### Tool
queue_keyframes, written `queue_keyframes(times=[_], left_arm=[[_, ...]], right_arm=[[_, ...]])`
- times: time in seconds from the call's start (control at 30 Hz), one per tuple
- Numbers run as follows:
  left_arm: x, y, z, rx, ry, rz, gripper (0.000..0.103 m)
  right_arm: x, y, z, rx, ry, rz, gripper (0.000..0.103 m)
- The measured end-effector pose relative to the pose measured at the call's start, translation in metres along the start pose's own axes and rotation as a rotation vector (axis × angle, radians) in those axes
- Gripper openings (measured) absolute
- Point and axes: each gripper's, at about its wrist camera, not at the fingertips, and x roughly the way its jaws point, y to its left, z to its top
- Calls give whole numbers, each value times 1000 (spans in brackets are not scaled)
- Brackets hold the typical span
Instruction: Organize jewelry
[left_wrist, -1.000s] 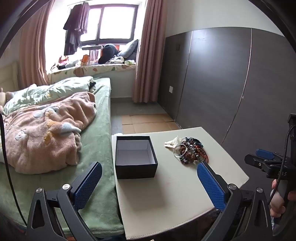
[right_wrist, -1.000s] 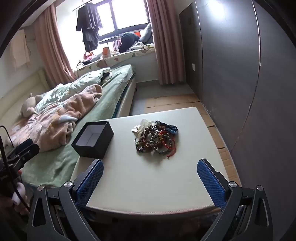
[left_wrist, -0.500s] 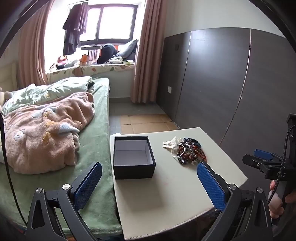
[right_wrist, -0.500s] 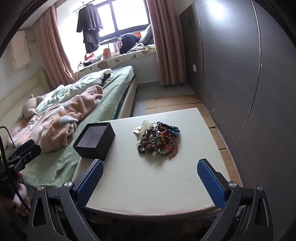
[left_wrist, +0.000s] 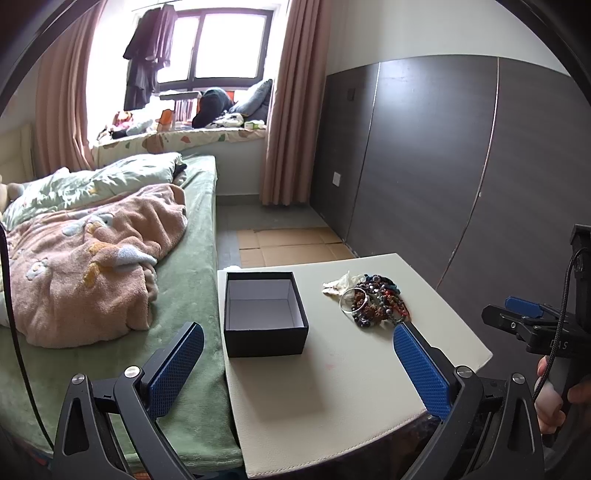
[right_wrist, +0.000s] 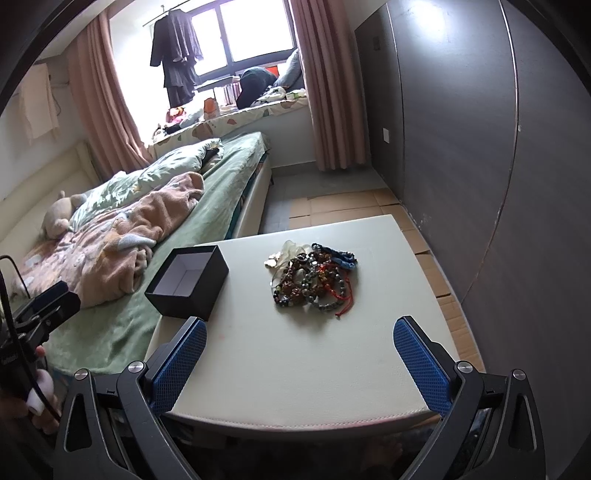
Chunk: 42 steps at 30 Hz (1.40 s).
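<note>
A pile of beaded bracelets and other jewelry (left_wrist: 373, 301) (right_wrist: 314, 277) lies on the white table (left_wrist: 332, 387) (right_wrist: 295, 350). An open, empty black box (left_wrist: 264, 314) (right_wrist: 188, 280) with a white inside stands to the left of the pile. My left gripper (left_wrist: 299, 363) is open and empty, held over the table's near edge, in front of the box. My right gripper (right_wrist: 299, 360) is open and empty, above the near edge, short of the pile. It also shows at the right edge of the left wrist view (left_wrist: 524, 314).
A bed with a green sheet (left_wrist: 192, 258) and a pink blanket (left_wrist: 85, 258) runs along the table's left side. A dark panelled wall (right_wrist: 480, 147) stands to the right. Cardboard sheets (left_wrist: 291, 245) cover the floor beyond the table.
Both grippers have drifted slightly; the box and jewelry sit a little higher and closer in the right wrist view. Nothing was grasped or moved.
</note>
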Motion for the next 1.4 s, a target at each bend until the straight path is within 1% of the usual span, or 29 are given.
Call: queue_keyframes(times=[1.4], left_arm=[[-2, 0, 1, -9, -6, -4, 102]], right_arm=[[3, -1, -2, -2, 8, -3, 102]])
